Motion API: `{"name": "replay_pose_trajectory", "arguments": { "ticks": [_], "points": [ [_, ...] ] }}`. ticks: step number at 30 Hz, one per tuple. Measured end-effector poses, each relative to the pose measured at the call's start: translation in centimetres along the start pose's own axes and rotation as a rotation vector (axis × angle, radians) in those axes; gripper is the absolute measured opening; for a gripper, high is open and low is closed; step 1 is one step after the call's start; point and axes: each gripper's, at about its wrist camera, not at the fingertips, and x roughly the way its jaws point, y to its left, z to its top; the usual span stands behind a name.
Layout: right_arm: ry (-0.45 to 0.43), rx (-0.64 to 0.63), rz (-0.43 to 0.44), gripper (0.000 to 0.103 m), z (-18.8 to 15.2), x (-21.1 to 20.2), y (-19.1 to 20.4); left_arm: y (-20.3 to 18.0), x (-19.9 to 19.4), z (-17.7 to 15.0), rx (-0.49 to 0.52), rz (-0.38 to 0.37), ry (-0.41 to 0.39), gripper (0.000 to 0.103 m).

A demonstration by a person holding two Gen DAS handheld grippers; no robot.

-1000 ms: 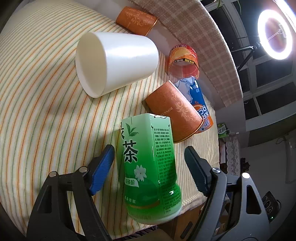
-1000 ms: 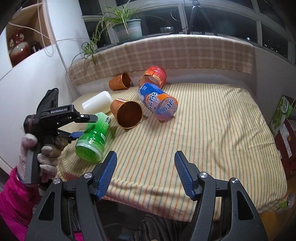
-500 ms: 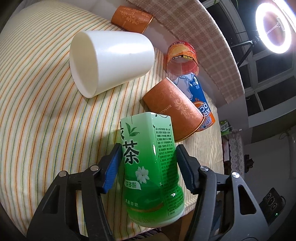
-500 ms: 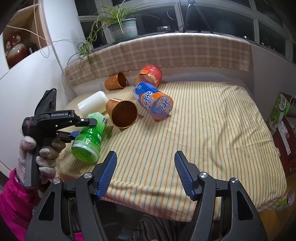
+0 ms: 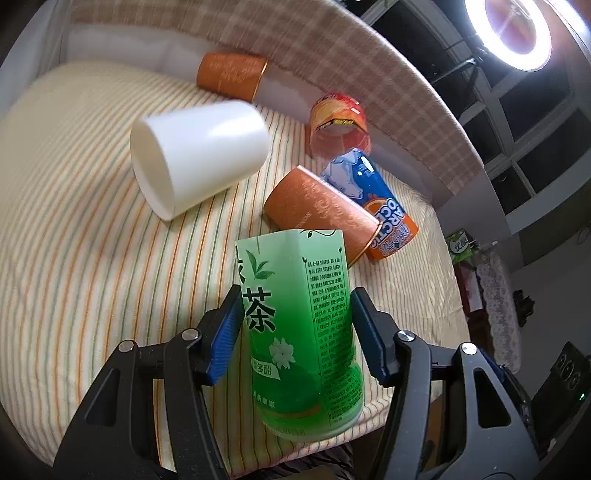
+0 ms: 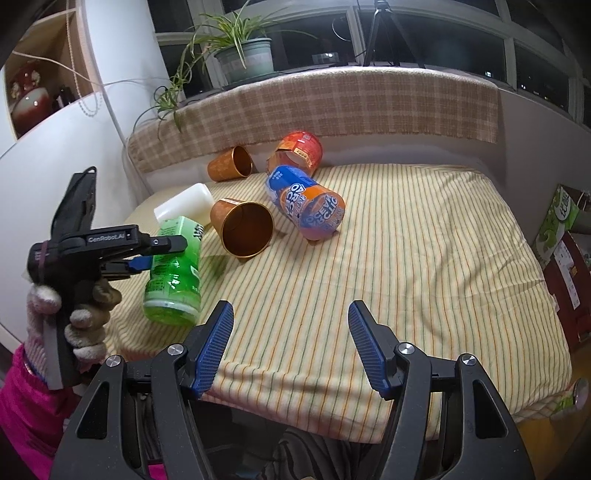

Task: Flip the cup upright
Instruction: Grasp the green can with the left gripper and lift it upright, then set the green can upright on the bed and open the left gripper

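Note:
My left gripper point(image 5: 297, 332) is shut on a green tea-label cup point(image 5: 295, 325) lying on its side near the front left edge of the striped cloth; its blue pads point(image 5: 225, 336) press both sides. The right wrist view shows the same green cup point(image 6: 175, 277) held by the left gripper point(image 6: 147, 254) in a gloved hand. My right gripper point(image 6: 290, 343) is open and empty above the front edge of the cloth. A white cup point(image 5: 199, 155), two copper cups point(image 5: 317, 210) point(image 5: 231, 75), a blue-orange cup point(image 5: 373, 206) and a red-orange cup point(image 5: 338, 125) lie on their sides.
The striped cloth point(image 6: 406, 258) covers a raised surface with a checked backrest point(image 6: 332, 107) behind. A potted plant point(image 6: 243, 55) stands on the sill. A ring light point(image 5: 513, 33) glows at upper right. Boxes point(image 6: 557, 236) stand to the right of the surface.
My left gripper has closed its pads on the green cup and tilted upward, so more of the backrest shows. The right gripper has stayed open with little movement.

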Motion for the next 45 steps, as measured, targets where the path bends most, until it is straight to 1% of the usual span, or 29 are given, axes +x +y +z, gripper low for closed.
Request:
{"name": "replay_pose_trajectory", "arguments": {
  "ticks": [5, 17, 25, 29, 33, 38, 42, 44, 45],
  "points": [
    [0.0, -0.001, -0.006, 0.064, 0.0, 0.0, 0.0, -1.3, -1.2, -0.4, 0.068, 0.038, -0.053, 0.059],
    [-0.001, 0.008, -0.008, 0.064, -0.1, 0.0, -0.2, -3.6, -2.6, -1.1, 0.198, 0.116, -0.138, 0.059],
    [-0.002, 0.017, -0.013, 0.064, -0.3, -0.1, -0.4, -4.6, -2.2, -1.4, 0.307, 0.217, -0.251, 0.059],
    [-0.004, 0.02, -0.017, 0.064, -0.3, -0.3, -0.5, -4.7, -1.6, -2.3, 0.339, 0.224, -0.245, 0.059],
    [-0.009, 0.023, -0.021, 0.064, -0.2, -0.3, -0.5, -5.4, -1.8, -3.6, 0.393, 0.233, -0.255, 0.059],
    [-0.01, 0.024, -0.016, 0.064, -0.2, -0.3, -0.3, -6.0, -2.2, -4.6, 0.434, 0.217, -0.242, 0.059],
    [-0.01, 0.023, -0.012, 0.064, -0.3, -0.3, -0.2, -6.1, -2.6, -5.1, 0.445, 0.199, -0.229, 0.059],
    [-0.011, 0.024, -0.013, 0.064, -0.3, -0.4, -0.2, -6.0, -2.7, -5.4, 0.448, 0.182, -0.213, 0.062],
    [-0.011, 0.024, -0.013, 0.064, -0.3, -0.4, -0.2, -6.0, -2.7, -5.5, 0.448, 0.178, -0.208, 0.069]
  ]
}}
